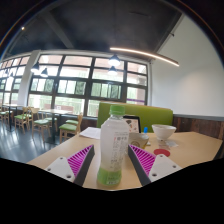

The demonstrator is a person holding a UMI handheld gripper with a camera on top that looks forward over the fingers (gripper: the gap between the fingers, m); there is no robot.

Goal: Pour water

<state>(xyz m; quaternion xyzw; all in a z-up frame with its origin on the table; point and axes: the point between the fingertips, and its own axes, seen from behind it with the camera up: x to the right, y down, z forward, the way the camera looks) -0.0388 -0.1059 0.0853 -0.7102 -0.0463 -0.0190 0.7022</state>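
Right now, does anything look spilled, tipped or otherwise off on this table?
Nothing stands out. The capped bottle stands upright between the gripper fingers, the white cup sits upright beyond them on the table, and no liquid shows on the wood.

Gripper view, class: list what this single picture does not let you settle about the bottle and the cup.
- Bottle: its base, hidden low between the tool fingers.
- Whether both pads press on the bottle: contact too small to tell.
- Cup beyond the fingers: its contents, hidden by its wall.
- Bottle label: too small to read.
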